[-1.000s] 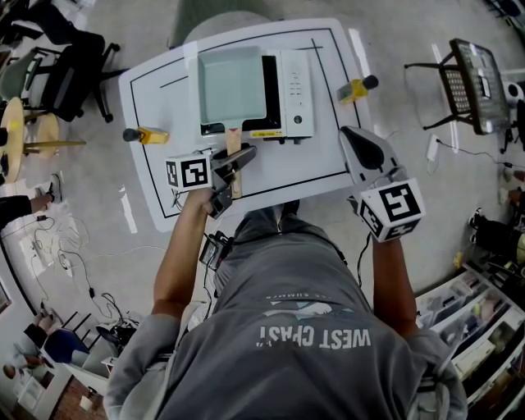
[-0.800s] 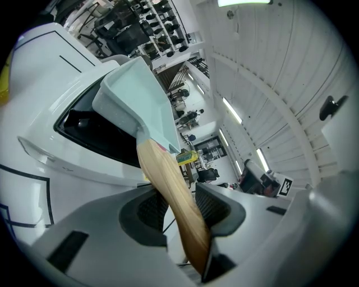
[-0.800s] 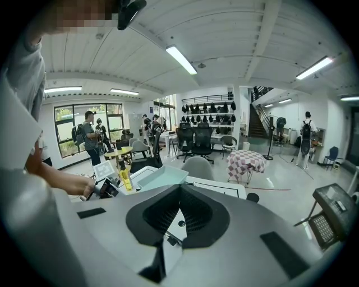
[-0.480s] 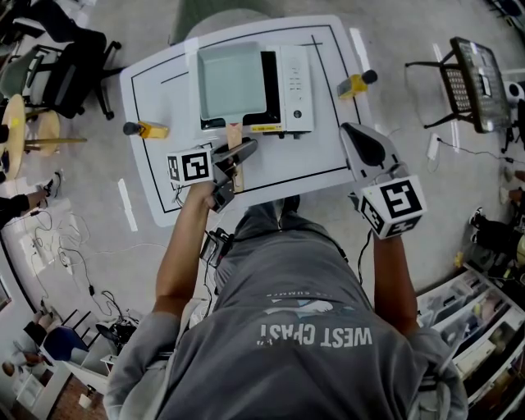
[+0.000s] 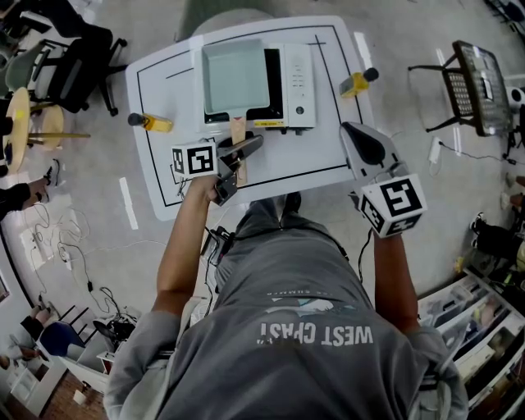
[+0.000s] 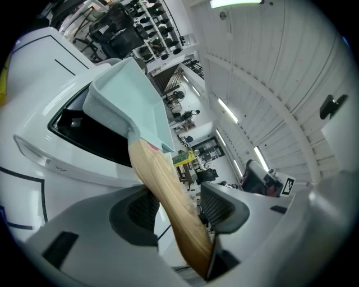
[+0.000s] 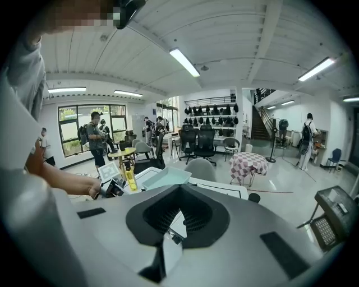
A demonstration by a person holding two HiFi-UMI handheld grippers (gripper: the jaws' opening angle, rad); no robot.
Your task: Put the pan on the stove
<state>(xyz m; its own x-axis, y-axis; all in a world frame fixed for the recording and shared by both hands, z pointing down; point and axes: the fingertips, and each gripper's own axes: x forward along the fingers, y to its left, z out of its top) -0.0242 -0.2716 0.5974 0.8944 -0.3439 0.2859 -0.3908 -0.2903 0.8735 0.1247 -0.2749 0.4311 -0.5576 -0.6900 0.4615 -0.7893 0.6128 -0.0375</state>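
Note:
The pale green square pan [image 5: 235, 78] rests on the black top of the white stove [image 5: 294, 78], and its wooden handle [image 5: 238, 135] points toward me. My left gripper [image 5: 240, 161] is at the handle's end. In the left gripper view the handle [image 6: 168, 207] runs between the jaws of that gripper [image 6: 179, 210], which have just been opening; a gap shows on the left side of the handle. The pan [image 6: 132, 95] sits level beyond. My right gripper [image 5: 361, 139] hovers over the table's near right edge, shut and empty [image 7: 179, 216].
The white table [image 5: 164, 98] carries a yellow bottle-like object at the left [image 5: 152, 123] and another at the right [image 5: 357, 84]. A grey chair [image 5: 221, 16] stands at its far side. A wire rack [image 5: 472, 82] stands right, office chairs left.
The left gripper's jaws stand wider around the wooden handle than before. The pan stays on the stove, and the right gripper has hardly moved.

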